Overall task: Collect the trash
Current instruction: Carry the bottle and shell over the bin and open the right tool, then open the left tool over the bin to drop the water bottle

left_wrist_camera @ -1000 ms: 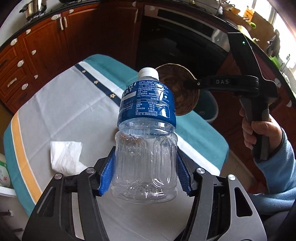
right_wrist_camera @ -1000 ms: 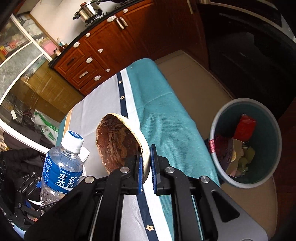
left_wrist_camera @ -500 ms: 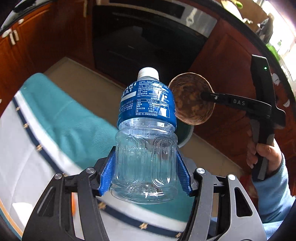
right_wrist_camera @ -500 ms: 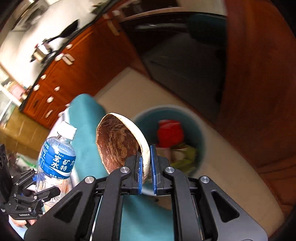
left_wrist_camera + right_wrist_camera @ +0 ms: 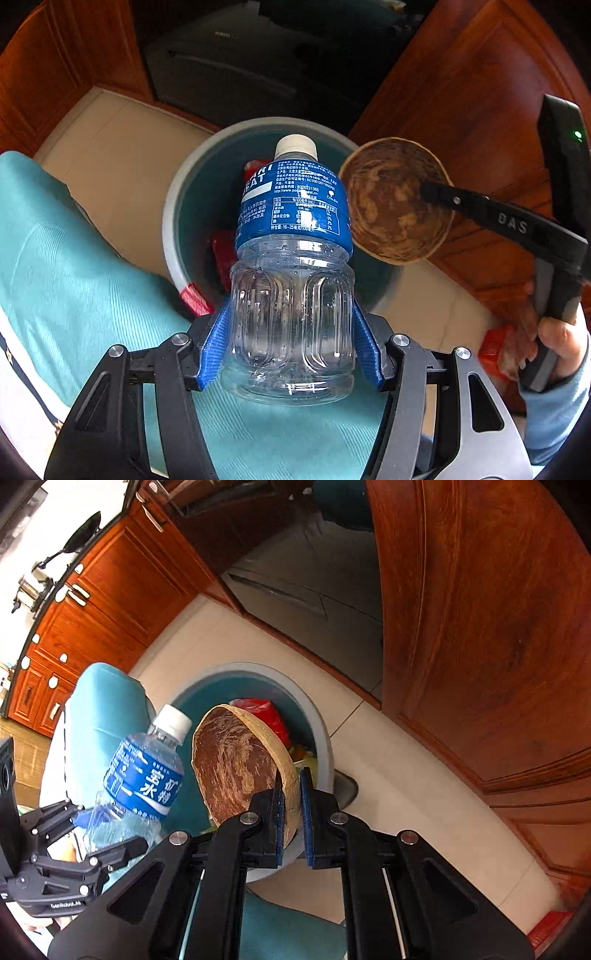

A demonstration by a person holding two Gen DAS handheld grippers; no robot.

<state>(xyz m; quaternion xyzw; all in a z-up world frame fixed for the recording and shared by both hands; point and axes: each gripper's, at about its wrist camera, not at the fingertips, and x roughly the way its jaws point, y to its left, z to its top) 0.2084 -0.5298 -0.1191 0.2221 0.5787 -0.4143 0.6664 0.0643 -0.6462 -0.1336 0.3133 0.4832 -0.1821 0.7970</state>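
Note:
My left gripper (image 5: pixel 291 343) is shut on an empty clear plastic bottle (image 5: pixel 291 258) with a blue label and white cap, held over the round grey-rimmed trash bin (image 5: pixel 173 206). My right gripper (image 5: pixel 291 808) is shut on the rim of a brown coconut shell half (image 5: pixel 236 764), which hangs above the same trash bin (image 5: pixel 317 723). In the left wrist view the coconut shell (image 5: pixel 395 206) sits just right of the bottle, pinched by the right gripper (image 5: pixel 428 190). In the right wrist view the bottle (image 5: pixel 144 775) is left of the shell, in the left gripper (image 5: pixel 88 830).
The bin holds red wrappers (image 5: pixel 269 712) and other trash. A table with a teal cloth (image 5: pixel 74 277) lies at the left and below. Wooden cabinet doors (image 5: pixel 480 627) stand at the right, beige floor tiles (image 5: pixel 388 760) around the bin. A hand (image 5: pixel 557 343) grips the right tool.
Both grippers have swung from over the table toward the bin and dropped lower. The bottle and the coconut shell now hang above the bin's opening, grips unchanged.

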